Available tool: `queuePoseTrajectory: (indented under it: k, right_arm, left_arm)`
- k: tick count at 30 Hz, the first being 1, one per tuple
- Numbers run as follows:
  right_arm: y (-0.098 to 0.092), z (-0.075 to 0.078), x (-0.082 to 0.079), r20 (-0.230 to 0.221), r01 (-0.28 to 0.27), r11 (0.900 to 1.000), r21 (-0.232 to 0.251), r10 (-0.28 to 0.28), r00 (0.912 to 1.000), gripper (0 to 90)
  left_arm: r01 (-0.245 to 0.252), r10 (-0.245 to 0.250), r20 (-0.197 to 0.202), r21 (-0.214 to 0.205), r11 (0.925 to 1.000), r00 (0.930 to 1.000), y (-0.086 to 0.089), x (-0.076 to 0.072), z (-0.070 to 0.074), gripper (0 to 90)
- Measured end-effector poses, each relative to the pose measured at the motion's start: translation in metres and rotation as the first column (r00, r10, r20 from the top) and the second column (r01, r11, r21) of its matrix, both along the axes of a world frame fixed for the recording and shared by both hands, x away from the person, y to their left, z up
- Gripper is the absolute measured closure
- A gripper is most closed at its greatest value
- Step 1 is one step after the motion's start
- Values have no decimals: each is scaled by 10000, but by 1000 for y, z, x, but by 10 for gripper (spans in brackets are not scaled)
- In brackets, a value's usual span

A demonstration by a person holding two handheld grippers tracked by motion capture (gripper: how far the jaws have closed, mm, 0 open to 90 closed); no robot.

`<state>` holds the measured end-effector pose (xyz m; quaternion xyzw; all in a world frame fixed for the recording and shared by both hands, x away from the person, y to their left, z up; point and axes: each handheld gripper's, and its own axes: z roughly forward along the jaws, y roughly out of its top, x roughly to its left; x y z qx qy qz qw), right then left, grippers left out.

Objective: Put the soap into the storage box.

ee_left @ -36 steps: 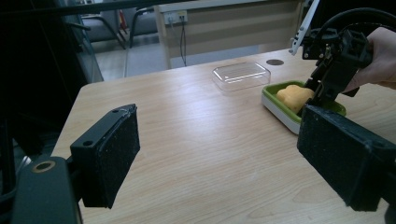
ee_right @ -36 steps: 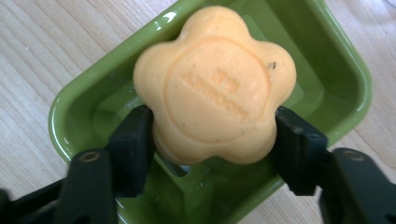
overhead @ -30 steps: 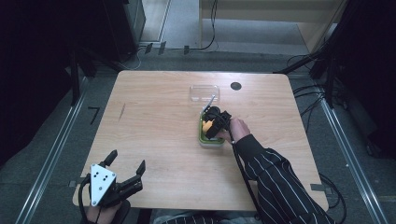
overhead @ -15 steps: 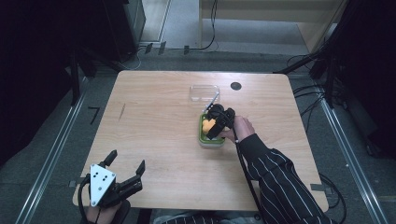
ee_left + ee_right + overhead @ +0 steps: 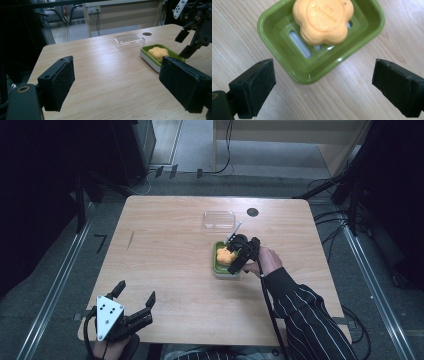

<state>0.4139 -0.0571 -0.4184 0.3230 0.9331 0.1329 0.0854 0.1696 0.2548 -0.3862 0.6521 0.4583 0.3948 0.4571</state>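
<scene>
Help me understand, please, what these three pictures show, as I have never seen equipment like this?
A person sits at a wooden table holding a hand-held two-jaw gripper in each hand. One picture looks down from above; each of the others comes from a camera riding on one gripper, looking along its black jaws. The left gripper rests at the near edge, open and empty. The right gripper hovers over a green soap dish holding an orange flower-shaped soap; its jaws have just been opening, with nothing between them. A clear plastic lid lies beyond the dish.

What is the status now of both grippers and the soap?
Right gripper open over green dish, jaws just opened, nothing between. Orange soap lies in dish. Left gripper open. Clear lid apart.
</scene>
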Motion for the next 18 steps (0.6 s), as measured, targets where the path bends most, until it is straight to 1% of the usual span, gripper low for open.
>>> queuePoseTrajectory:
  k: [1, 2, 7, 18]
  right_arm:
    - [-2, 1, -2, -23, 89, 10000, 32, -89, 10000, 50]
    - [-5, 1, -2, 9, 31, 10000, 13, -31, 10000, 50]
    - [-15, 3, -9, 18, 147, 9999, 21, -147, 9999, 47]
    - [-34, 4, -25, -8, 284, 9994, -195, -284, 9996, 40]
  left_arm:
    - [13, -13, -4, 19, 10000, 10000, 0, 0, 0, 137]
    - [8, -8, 6, 10, 10000, 10000, 0, 0, 0, 137]
    - [14, -14, 35, 9, 10000, 10000, -1, 0, 0, 136]
    - [7, -6, 11, -7, 10000, 10000, -1, 0, 0, 136]
